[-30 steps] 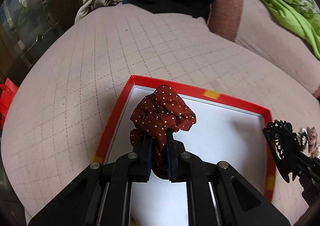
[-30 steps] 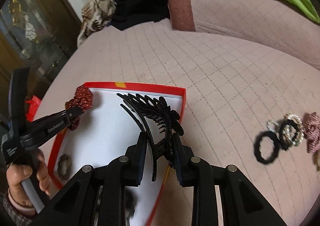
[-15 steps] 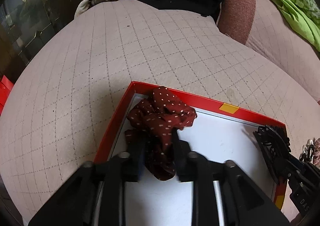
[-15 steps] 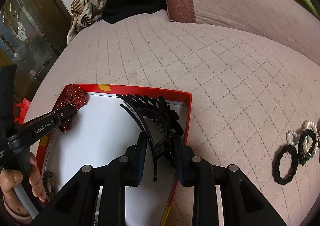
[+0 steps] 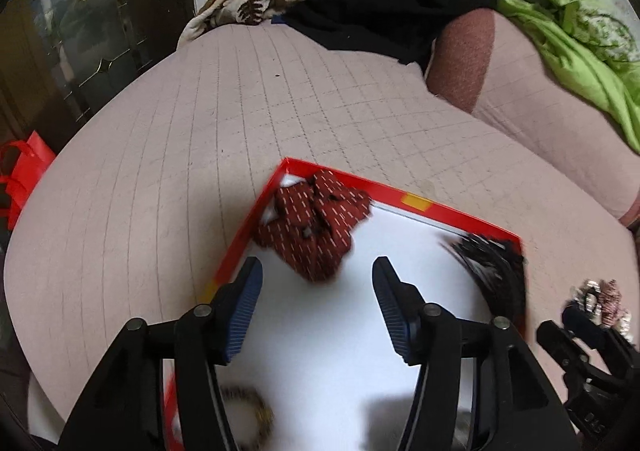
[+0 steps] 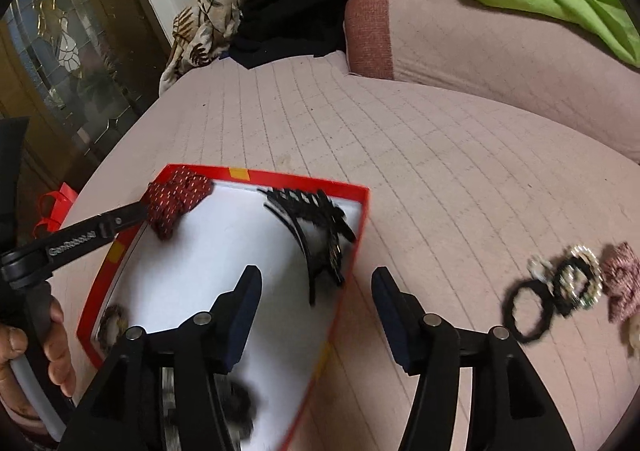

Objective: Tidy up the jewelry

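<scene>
Both the left gripper (image 5: 317,277) and right gripper (image 6: 316,285) are opening, nothing between their jaws, above the red tray (image 6: 362,219), whose lower-frame contents are blurred and partly hidden.

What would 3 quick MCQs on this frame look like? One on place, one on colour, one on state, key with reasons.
1. Where does the dotted maroon scrunchie lie?
A. In the far left corner of the box
B. On the cushion beside the hair ties
C. Between the right gripper's fingers

2. What colour is the rim of the box?
A. Green
B. Red
C. Black

3. What is between the pads of the left gripper?
A. The scrunchie, pinched
B. The black claw clip
C. Nothing

Key: 1 A, the scrunchie sits in the corner against the rim. 2 B, the rim is red around a white floor. 3 C, the jaws are opening and only white floor shows between them; the black claw clip lies at the box's right side, short of the right gripper.
</scene>
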